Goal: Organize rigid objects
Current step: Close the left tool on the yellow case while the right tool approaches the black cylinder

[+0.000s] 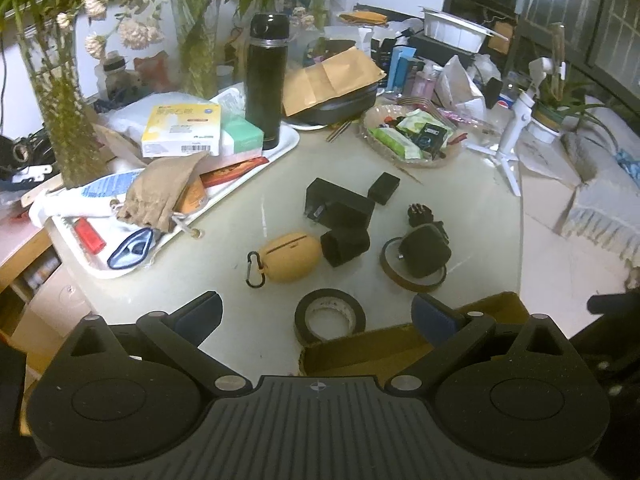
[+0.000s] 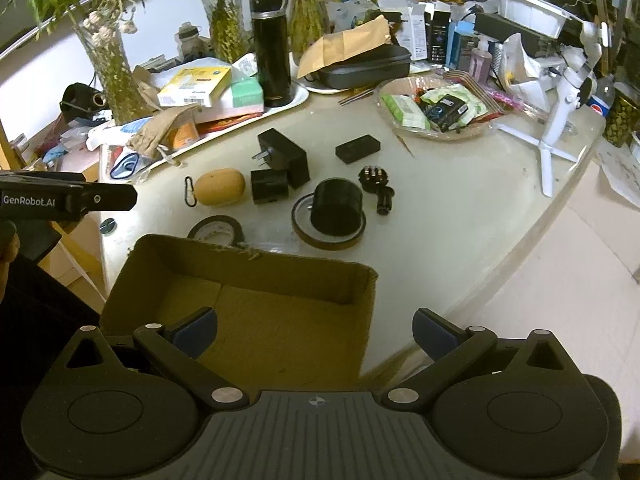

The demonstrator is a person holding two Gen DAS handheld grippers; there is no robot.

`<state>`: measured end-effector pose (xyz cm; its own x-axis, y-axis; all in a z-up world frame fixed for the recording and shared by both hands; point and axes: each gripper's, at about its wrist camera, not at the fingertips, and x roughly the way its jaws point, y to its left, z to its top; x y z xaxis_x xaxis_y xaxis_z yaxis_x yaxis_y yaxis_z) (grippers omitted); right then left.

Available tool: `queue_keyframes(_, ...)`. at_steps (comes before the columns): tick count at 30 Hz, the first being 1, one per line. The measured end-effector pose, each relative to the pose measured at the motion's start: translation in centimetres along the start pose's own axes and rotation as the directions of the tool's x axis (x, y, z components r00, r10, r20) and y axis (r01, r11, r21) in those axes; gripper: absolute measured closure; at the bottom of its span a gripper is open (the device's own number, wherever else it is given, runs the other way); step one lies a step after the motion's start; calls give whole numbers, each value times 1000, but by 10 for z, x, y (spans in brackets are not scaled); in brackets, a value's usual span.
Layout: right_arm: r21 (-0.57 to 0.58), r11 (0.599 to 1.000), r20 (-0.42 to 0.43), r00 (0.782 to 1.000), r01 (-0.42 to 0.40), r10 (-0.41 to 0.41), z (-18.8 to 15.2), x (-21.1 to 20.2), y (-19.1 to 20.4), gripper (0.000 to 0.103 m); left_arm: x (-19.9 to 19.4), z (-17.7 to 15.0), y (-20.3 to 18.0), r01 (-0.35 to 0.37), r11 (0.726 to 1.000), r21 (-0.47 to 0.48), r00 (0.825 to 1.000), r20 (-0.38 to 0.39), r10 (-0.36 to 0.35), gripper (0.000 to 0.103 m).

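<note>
Several small rigid items lie in the middle of the glossy table: a tan earbud case (image 1: 291, 257) (image 2: 221, 187) with a carabiner, a black tape roll (image 1: 330, 315) (image 2: 216, 231), black charger blocks (image 1: 340, 209) (image 2: 282, 155), a small black box (image 1: 384, 188) (image 2: 357, 147), and a black cylinder (image 2: 337, 205) resting on an amber tape ring (image 1: 414, 271) (image 2: 329, 229). An open cardboard box (image 2: 244, 304) (image 1: 400, 346) sits at the near table edge, with nothing visible on its floor. My left gripper (image 1: 318, 314) hangs open above the black tape roll. My right gripper (image 2: 316, 332) is open over the box.
A white tray (image 1: 276, 156) at left holds a black flask (image 1: 266, 80), cartons and a cloth pouch. Glass vases (image 1: 66, 120) with plants stand behind. A snack basket (image 1: 412, 136) and white tripod (image 1: 510, 140) sit at right. The left gripper's body (image 2: 68, 198) shows at the right view's left edge.
</note>
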<state>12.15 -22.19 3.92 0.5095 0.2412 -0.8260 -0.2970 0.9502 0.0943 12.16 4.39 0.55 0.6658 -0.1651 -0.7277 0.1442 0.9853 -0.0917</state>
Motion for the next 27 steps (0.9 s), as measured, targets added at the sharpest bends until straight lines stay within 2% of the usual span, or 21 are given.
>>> queue_keyframes(8, 17, 1000, 9, 1000, -6, 6, 1, 7, -16, 0, 23, 5, 11, 14, 999, 49, 1000, 11, -14, 0)
queue_keyframes(12, 25, 1000, 1, 1000, -8, 8, 1, 13, -21, 0, 36, 11, 13, 12, 994, 107, 1000, 19, -14, 0)
queue_keyframes(19, 30, 999, -9, 1000, -17, 17, 0, 22, -27, 0, 67, 20, 10, 15, 960, 280, 999, 32, -25, 0)
queue_keyframes(27, 53, 998, -26, 999, -22, 23, 0, 29, -32, 0, 113, 28, 14, 47, 921, 387, 999, -15, -45, 0)
